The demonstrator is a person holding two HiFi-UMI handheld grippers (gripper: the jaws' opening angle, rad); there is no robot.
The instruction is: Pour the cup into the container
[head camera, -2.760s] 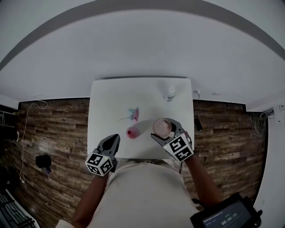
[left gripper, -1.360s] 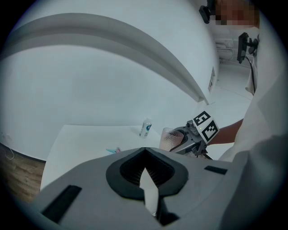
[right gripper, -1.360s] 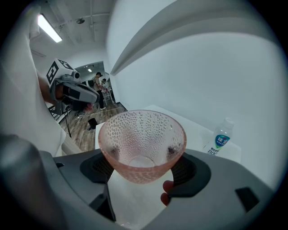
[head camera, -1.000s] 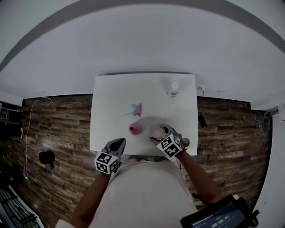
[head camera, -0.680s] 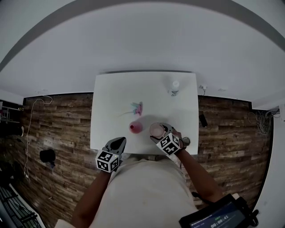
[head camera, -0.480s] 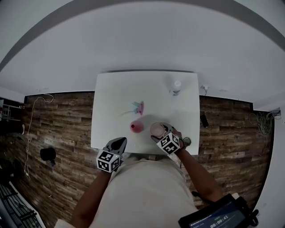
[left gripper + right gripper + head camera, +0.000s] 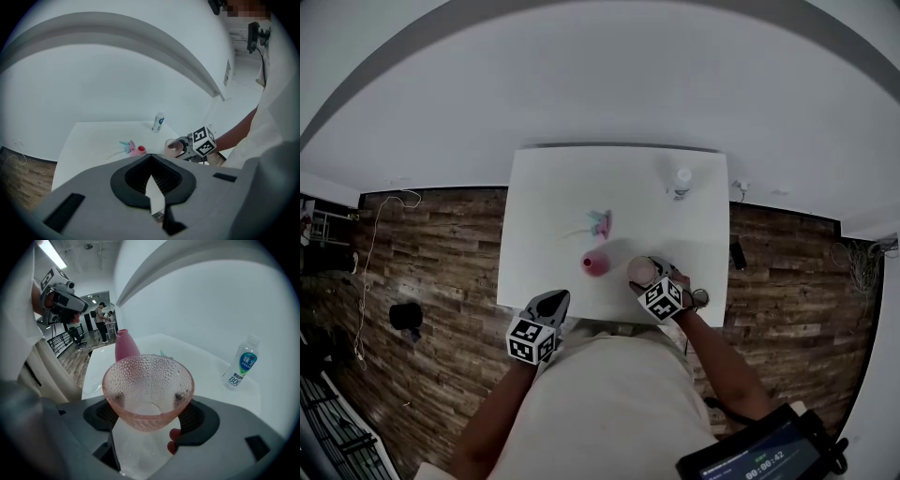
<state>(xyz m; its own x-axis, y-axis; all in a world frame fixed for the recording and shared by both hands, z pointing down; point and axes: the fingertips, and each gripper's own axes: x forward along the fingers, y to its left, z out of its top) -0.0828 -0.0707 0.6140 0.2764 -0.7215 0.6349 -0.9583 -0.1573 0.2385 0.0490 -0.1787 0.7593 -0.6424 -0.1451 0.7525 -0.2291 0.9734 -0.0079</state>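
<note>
Right claw, clamped on the pink dimpled glass cup, was found lower than a second earlier. The cup was held upright and apparently empty, just right of the pink narrow-necked container on the white worktop. The pour was judged finished. Left claw was closed and empty.

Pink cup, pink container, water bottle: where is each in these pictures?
pink cup (image 7: 147, 385): right gripper view, on its dimpled glass wall.
pink container (image 7: 595, 265): head view, on its top.
water bottle (image 7: 243, 364): right gripper view, on its label.
</note>
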